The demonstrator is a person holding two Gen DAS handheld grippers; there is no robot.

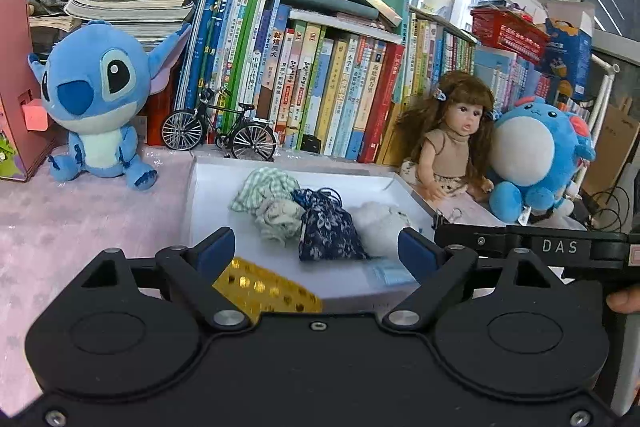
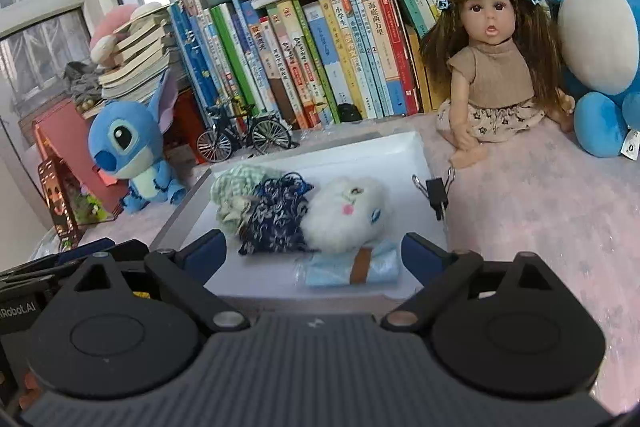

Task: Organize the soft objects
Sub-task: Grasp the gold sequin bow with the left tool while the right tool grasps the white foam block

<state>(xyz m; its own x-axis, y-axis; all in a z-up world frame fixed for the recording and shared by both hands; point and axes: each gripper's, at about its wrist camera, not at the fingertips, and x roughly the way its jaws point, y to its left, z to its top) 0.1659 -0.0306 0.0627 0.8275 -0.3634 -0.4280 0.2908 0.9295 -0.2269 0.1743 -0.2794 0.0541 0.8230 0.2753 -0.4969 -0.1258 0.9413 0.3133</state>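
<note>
A white tray [image 1: 208, 195] [image 2: 352, 155] lies on the pink cloth. In it, side by side, are a green checked cloth bundle [image 1: 268, 199] [image 2: 236, 191], a navy floral pouch [image 1: 326, 231] [image 2: 276, 215] and a white fluffy plush [image 1: 380, 227] [image 2: 348, 215]. A light blue folded cloth [image 2: 352, 267] [image 1: 390, 273] with a brown band lies at the tray's near edge. A gold dotted piece [image 1: 268, 291] rests at the near left corner. My left gripper [image 1: 316, 249] and my right gripper [image 2: 314, 251] both stand open just short of the tray, with nothing gripped.
A blue alien plush [image 1: 96, 99] and a model bicycle [image 1: 220, 131] stand at the back left. A doll [image 1: 448, 139] and a round blue plush [image 1: 536, 155] sit at the back right. A row of books [image 1: 320, 87] lines the back. A binder clip [image 2: 436, 193] lies right of the tray.
</note>
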